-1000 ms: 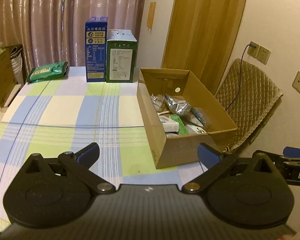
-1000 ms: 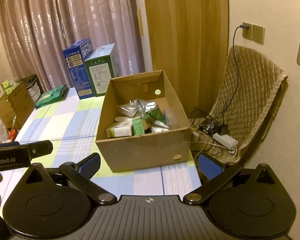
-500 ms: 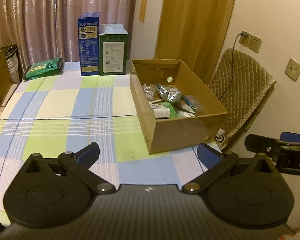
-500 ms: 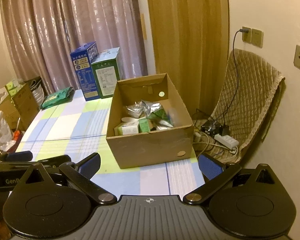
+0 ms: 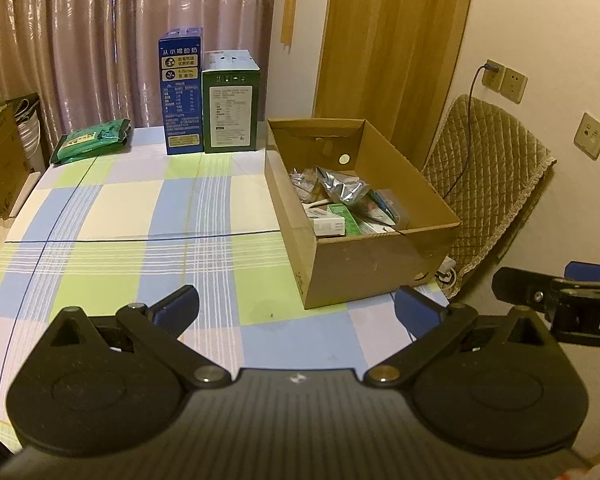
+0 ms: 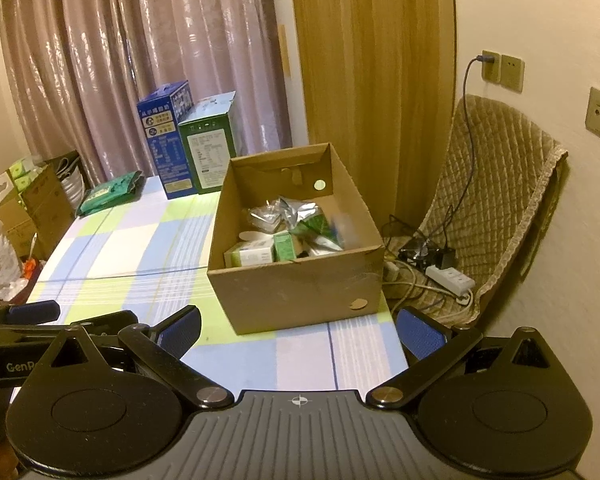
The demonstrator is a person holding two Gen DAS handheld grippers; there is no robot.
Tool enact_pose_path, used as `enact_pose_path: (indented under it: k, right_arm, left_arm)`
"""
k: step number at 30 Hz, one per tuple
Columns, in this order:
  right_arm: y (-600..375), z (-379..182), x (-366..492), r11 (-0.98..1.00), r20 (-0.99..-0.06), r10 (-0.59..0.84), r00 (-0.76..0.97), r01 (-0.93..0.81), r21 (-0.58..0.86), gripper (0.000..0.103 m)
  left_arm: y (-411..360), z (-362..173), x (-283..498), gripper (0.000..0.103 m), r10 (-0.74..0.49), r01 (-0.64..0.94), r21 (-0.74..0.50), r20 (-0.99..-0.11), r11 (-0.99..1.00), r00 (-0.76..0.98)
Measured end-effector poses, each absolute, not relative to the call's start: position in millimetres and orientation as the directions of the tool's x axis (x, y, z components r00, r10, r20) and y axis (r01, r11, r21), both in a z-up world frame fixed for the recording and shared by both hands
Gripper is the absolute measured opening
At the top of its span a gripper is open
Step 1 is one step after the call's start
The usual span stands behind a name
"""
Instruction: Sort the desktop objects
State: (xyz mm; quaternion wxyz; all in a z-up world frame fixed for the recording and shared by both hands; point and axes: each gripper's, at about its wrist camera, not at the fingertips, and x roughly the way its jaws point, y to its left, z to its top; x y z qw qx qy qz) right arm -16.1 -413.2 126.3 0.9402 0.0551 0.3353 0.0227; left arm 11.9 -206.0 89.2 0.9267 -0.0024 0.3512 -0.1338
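Note:
An open cardboard box (image 5: 360, 264) (image 6: 296, 292) sits at the table's right edge, holding foil pouches (image 5: 340, 186) (image 6: 284, 214) and small green and white cartons (image 5: 332, 222) (image 6: 260, 254). My left gripper (image 5: 296, 310) hangs open and holds nothing over the checked tablecloth (image 5: 140, 216), well in front of the box. My right gripper (image 6: 298, 328) is also open and without load, near the table's front edge just short of the box. Each gripper shows at the side of the other's view.
A blue carton (image 5: 180, 92) and a green carton (image 5: 230, 102) stand upright at the back of the table. A green packet (image 5: 90, 140) lies at the back left. A quilted chair (image 5: 484, 184) with a power strip (image 6: 450, 278) stands right of the table. Cardboard boxes (image 6: 40, 204) line the left.
Both grippers have drawn back and risen from the box, so it looks smaller and farther. Both stayed open.

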Motion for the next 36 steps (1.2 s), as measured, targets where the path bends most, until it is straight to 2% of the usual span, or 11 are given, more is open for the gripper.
enact_pose_path:
  k: [36]
  right_arm:
    - [-405.4,123.3,-14.2,0.996,-0.632,0.063,0.772,-0.013,0.084,0.101]
  left_arm:
    - [-202.2,89.7,10.3,0.102,-0.250,0.255,-0.086,-0.633,0.963,0.733]
